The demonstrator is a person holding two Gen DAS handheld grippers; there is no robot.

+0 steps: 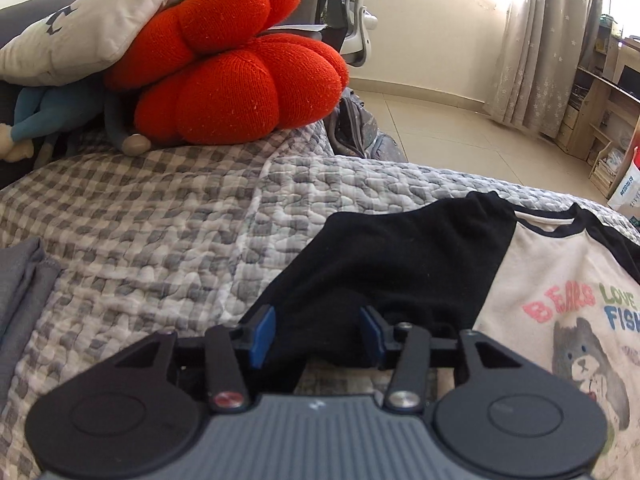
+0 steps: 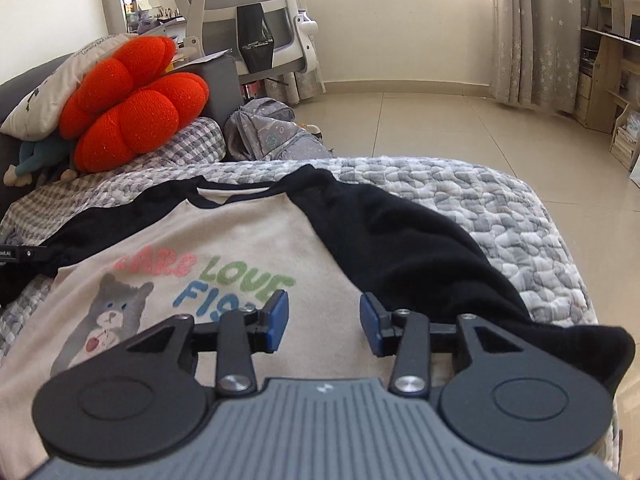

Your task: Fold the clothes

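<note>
A cream shirt point(image 2: 248, 240) with black raglan sleeves and a bear print lies face up on a grey quilted bed point(image 2: 500, 200). In the left wrist view the shirt point(image 1: 560, 280) lies at the right, and its left black sleeve point(image 1: 400, 256) runs toward me. My left gripper point(image 1: 318, 330) is open, its blue pads either side of that sleeve's cuff end. My right gripper point(image 2: 323, 322) is open and empty over the shirt's cream body, with the right black sleeve point(image 2: 420, 248) just to its right.
A red knitted cushion point(image 1: 240, 72), a grey pillow point(image 1: 92, 24) and a blue plush toy point(image 1: 36, 120) sit at the bed's head. Folded grey cloth point(image 1: 20, 284) lies at the left. A backpack point(image 2: 272, 136), an office chair point(image 2: 256, 12) and a tiled floor point(image 2: 460, 128) lie beyond the bed.
</note>
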